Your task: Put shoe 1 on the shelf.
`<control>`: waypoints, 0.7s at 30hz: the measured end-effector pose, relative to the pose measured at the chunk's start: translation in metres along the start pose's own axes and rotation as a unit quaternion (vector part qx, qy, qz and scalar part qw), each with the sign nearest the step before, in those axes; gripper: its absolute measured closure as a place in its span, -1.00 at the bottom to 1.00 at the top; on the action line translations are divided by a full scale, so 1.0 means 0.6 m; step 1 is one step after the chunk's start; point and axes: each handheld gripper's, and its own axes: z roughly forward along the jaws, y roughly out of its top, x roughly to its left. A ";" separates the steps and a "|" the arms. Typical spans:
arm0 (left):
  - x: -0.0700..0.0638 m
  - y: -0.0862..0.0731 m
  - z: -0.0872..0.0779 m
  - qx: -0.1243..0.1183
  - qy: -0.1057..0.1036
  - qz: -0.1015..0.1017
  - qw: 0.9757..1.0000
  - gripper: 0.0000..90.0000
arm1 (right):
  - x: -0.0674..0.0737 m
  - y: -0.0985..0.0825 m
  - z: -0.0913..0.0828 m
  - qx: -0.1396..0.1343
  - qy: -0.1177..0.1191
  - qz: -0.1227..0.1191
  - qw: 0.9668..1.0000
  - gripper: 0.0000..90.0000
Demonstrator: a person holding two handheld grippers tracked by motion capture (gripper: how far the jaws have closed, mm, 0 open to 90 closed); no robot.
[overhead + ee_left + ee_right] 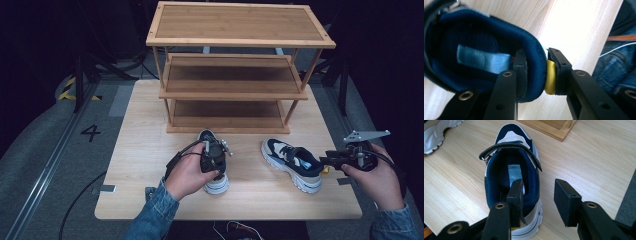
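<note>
Two navy-and-white shoes are seen on the wooden table [150,200], low in the frame before an empty three-tier shoe rack [235,65]. The left shoe [214,160] is clamped at its heel collar by the left gripper [212,161]; the right gripper [330,161] is spread wide, one jaw inside the right shoe [292,162], not yet closed. Shelving appears not yet begun; nothing is seen blocking the shelves.

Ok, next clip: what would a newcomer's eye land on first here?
Two navy-and-white sneakers on the table in front of an empty three-tier wooden rack. The left hand-held gripper is clamped on the left sneaker's padded heel collar; the right hand-held gripper is open astride the right sneaker's heel.
</note>
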 end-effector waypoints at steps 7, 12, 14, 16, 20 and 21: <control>0.000 0.002 -0.014 -0.007 0.013 0.023 1.000 0.56 | 0.000 0.000 -0.003 -0.001 -0.001 0.004 1.000 0.35; 0.008 0.010 -0.026 -0.014 0.023 0.029 0.999 0.55 | 0.001 0.000 -0.005 -0.003 -0.003 0.003 1.000 0.35; 0.013 0.014 -0.030 -0.010 0.027 0.036 0.999 0.55 | 0.000 -0.002 -0.005 -0.002 -0.003 0.005 1.000 0.35; 0.017 0.018 -0.033 -0.010 0.035 0.041 0.998 0.54 | 0.000 -0.004 -0.005 -0.002 -0.002 0.007 1.000 0.35; 0.031 0.025 -0.037 -0.018 0.047 0.052 0.997 0.53 | -0.002 -0.007 -0.007 -0.003 -0.002 0.009 1.000 0.35; 0.038 0.028 -0.039 -0.021 0.050 0.055 0.997 0.52 | -0.002 -0.008 -0.009 -0.004 -0.004 0.010 1.000 0.36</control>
